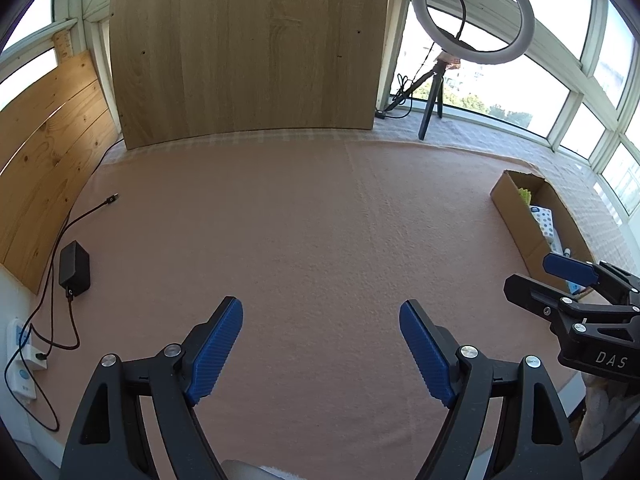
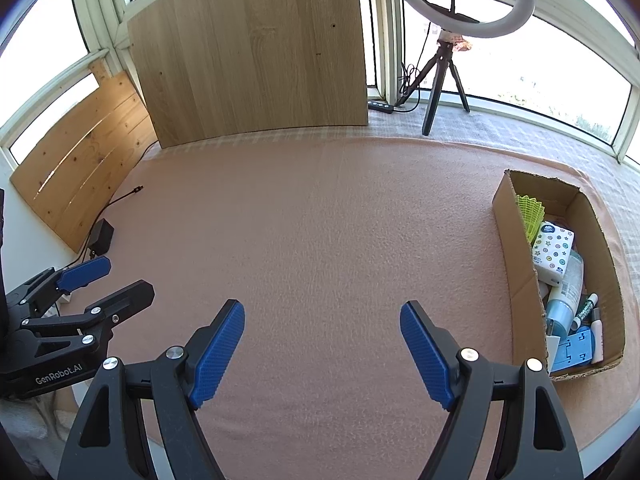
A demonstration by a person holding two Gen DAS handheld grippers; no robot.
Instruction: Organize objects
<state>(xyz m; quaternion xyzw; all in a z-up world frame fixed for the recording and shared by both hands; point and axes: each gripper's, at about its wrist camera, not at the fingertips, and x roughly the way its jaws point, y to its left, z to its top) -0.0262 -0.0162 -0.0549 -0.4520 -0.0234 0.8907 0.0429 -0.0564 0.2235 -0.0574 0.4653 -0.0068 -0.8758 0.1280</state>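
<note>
Pink blanket (image 2: 320, 220) beneath both wide-spread, unladen hand-held grippers; box (image 2: 516, 280) contents clear only from right wrist.

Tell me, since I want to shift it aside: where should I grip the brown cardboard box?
Probably the brown cardboard box's long left wall, near its middle. It stands upright with a bare top edge facing the open right gripper. Come from above, one finger inside and one outside; the dotted tissue pack leans close inside.
</note>
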